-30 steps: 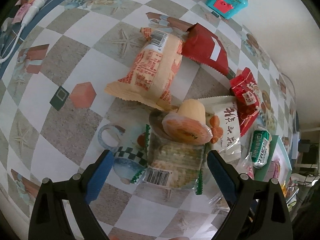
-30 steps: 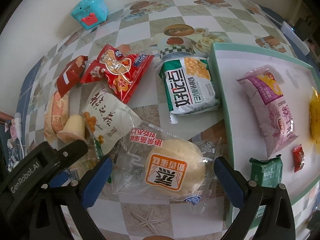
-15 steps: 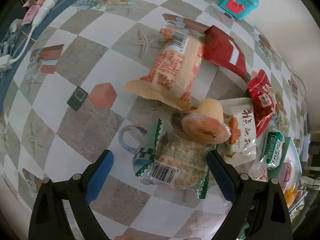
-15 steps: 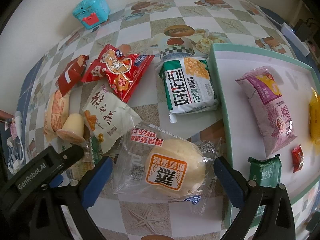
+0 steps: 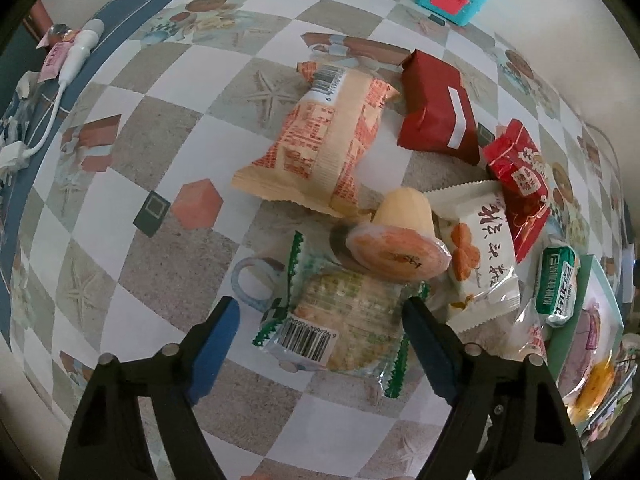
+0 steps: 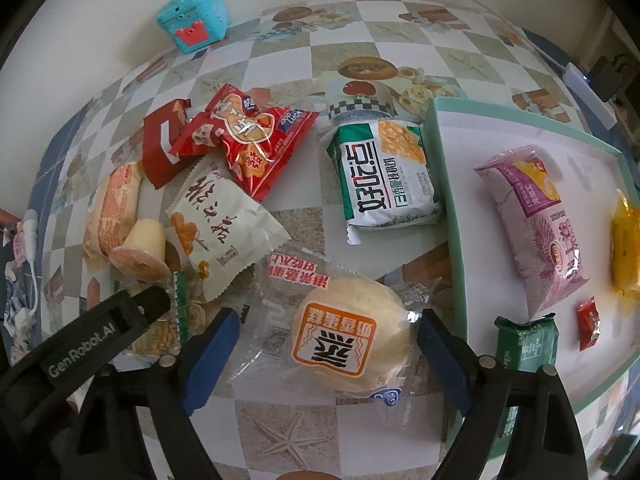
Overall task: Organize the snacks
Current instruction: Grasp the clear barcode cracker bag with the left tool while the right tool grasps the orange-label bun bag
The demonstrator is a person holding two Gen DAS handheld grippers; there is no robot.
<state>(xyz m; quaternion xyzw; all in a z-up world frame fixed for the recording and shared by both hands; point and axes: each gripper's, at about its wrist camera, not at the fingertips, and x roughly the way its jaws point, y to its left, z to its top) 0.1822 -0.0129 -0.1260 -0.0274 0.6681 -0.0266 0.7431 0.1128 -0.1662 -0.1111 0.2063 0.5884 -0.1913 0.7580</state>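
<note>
Under the left gripper, the cracker pack lies half hidden.

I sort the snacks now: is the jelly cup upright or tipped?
Tipped. The jelly cup lies on its side, its sealed lid facing sideways, resting on the rice cracker packet.

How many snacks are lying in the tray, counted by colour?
In the tray, right wrist view:
Purple packet: 1
Yellow packet: 1
Small red packet: 1
Small green packet: 1
Total: 4
</note>
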